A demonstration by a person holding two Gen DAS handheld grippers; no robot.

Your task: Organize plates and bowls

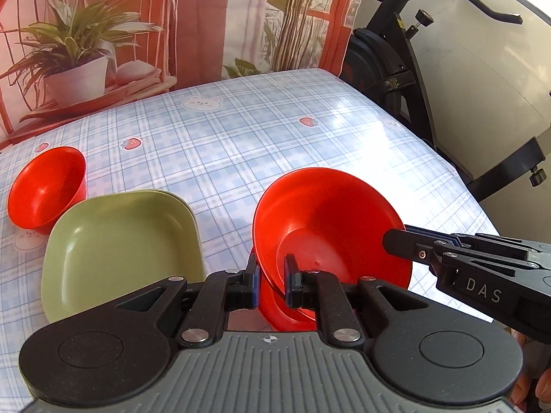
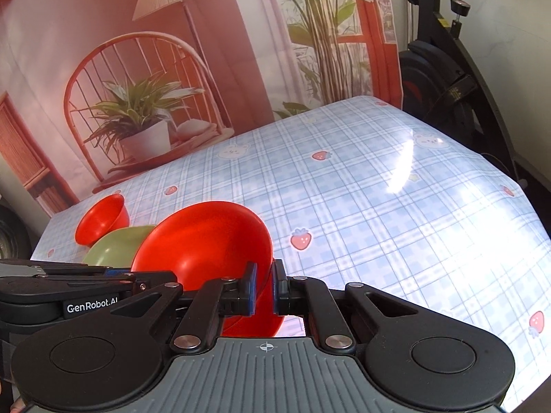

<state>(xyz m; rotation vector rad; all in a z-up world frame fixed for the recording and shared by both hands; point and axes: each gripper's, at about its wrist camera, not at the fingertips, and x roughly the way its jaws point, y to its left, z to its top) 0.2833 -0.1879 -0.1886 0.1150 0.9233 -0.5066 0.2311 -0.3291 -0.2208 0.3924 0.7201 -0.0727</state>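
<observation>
Two red bowls are in view, and one green square plate [image 1: 117, 237] that may sit on a second, since a second rim shows at its far edge. The large red bowl [image 1: 330, 227] is held tilted above the table, just right of the green plate, and both grippers grasp it: the left gripper [image 1: 272, 284] is clenched on its near rim, one finger inside and one outside, and the right gripper [image 2: 264, 290] pinches the rim on the opposite side. The small red bowl [image 1: 46, 189] rests on the table, touching the plate's far left corner. The table [image 1: 224, 130] under the plate wears a glossy blue plaid cloth printed with strawberries and bears. Beyond the plate hangs a backdrop [image 1: 103, 34] picturing a chair, potted plant and lamp; a black exercise bike [image 1: 396, 69] stands off to its right.
</observation>
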